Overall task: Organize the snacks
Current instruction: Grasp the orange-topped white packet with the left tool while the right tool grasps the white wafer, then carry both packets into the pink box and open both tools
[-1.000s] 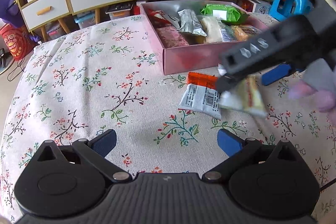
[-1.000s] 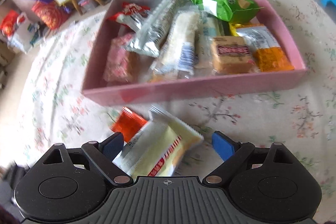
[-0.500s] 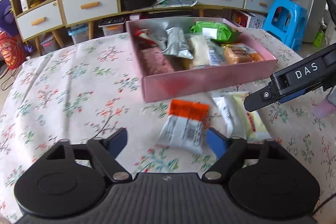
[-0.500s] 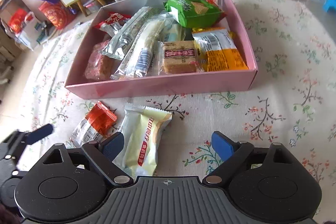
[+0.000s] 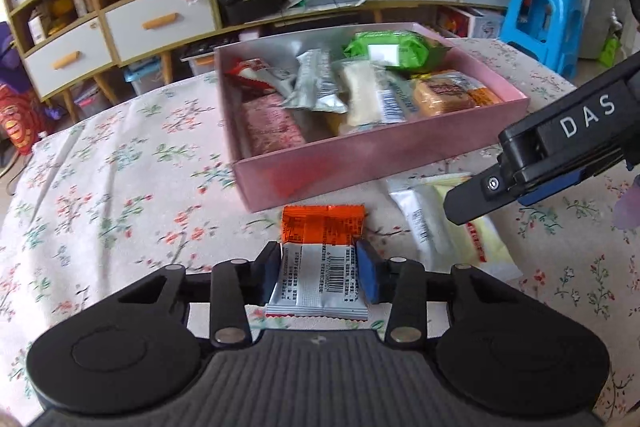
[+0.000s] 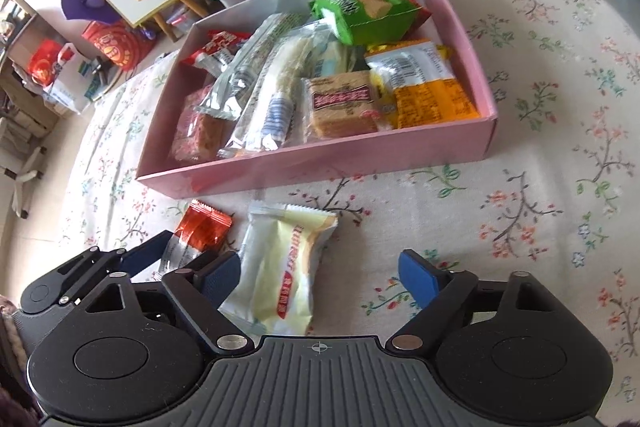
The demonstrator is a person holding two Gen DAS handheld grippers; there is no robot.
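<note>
Left wrist: left gripper closing on orange-and-silver snack packet, pads at both edges, flat on floral tablecloth before pink box.
Right wrist: right gripper wide, closing; pale yellow packet between, untouched.

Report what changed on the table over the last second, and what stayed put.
The right gripper let go of the pale yellow snack pack, which now lies on the tablecloth before the pink box; its jaws are closing again. The left gripper moved onto the orange-and-white packet and is closing on it. The box and its contents stayed put.
</note>
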